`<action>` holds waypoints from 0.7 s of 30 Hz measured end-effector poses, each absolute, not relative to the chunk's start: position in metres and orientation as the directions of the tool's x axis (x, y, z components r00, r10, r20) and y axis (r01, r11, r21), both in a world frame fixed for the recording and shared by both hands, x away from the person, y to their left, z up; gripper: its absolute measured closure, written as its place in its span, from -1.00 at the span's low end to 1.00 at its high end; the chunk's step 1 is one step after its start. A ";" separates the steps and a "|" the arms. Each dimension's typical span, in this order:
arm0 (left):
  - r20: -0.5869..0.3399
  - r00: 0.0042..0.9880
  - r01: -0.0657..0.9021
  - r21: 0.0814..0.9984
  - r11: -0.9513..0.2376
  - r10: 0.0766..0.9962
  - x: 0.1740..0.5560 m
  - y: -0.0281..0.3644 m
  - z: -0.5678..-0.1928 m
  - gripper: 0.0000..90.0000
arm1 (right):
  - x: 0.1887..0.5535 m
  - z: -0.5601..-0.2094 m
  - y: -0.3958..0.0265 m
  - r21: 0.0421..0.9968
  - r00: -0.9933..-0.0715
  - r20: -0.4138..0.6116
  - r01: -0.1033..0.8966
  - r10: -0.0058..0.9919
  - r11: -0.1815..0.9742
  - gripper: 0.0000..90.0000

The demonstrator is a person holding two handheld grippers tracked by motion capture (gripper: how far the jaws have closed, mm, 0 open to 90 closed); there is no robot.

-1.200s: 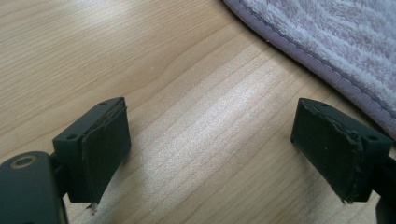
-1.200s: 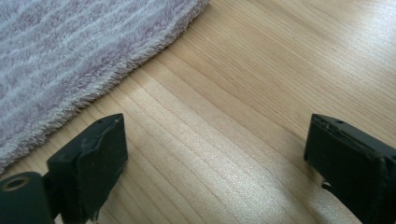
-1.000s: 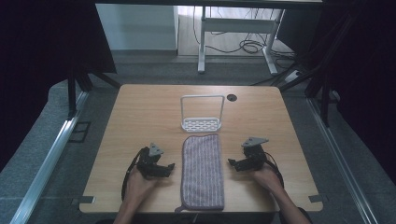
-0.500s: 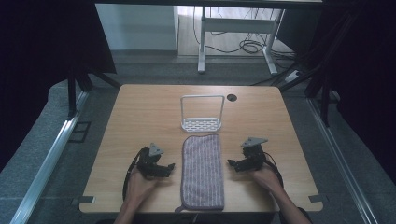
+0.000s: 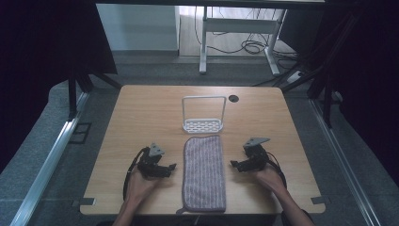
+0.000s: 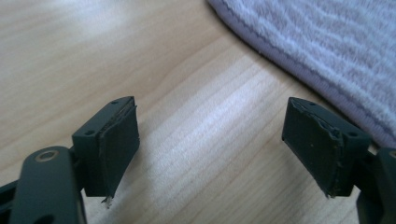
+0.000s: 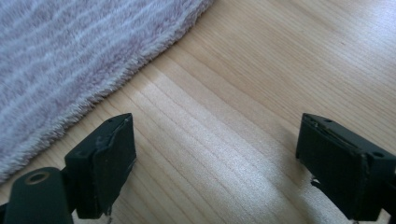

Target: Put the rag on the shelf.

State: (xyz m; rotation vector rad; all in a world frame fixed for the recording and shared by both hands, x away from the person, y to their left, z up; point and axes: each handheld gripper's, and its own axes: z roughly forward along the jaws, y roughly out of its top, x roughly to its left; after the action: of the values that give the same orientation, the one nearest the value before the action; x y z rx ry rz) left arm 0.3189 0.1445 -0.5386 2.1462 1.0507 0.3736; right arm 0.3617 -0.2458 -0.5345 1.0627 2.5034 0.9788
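Observation:
A striped lilac-grey towel [image 5: 203, 173] lies flat, lengthwise, in the middle of the wooden table [image 5: 141, 117]. My left gripper [image 5: 170, 167] rests on the table just left of the towel, pointing at its edge. Its jaws have just been closing a little but stand open, with bare wood between them; the towel's hem [image 6: 299, 70] lies just beyond my left gripper [image 6: 212, 149]. My right gripper [image 5: 234, 164] sits right of the towel, facing it. It too has just been closing slightly and is open over bare wood, the towel's edge [image 7: 93, 60] ahead of my right gripper [image 7: 217, 163].
A white wire rack [image 5: 203, 115] with a perforated base stands just beyond the towel's far end. A round cable hole [image 5: 233, 98] sits near the table's far edge. Dark curtains and frame legs flank the table.

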 end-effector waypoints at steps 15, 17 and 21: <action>-0.008 0.661 0.520 0.726 -0.450 0.750 0.341 0.126 -0.520 -0.47 | 0.376 -0.512 -0.235 0.687 -0.704 0.098 0.560 0.704 0.464 -0.64; -0.002 0.673 0.509 0.727 -0.462 0.739 0.347 0.120 -0.517 -0.43 | 0.378 -0.511 -0.230 0.686 -0.712 0.097 0.554 0.695 0.472 -0.55; 0.004 0.688 0.498 0.725 -0.476 0.725 0.358 0.113 -0.514 -0.33 | 0.384 -0.509 -0.220 0.684 -0.726 0.106 0.549 0.679 0.480 -0.40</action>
State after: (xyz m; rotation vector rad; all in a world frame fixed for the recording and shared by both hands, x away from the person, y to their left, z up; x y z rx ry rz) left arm 0.3576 0.1133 -0.5144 2.1755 0.9324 0.4052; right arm 0.3838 -0.2198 -0.5089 1.0675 2.5436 1.0769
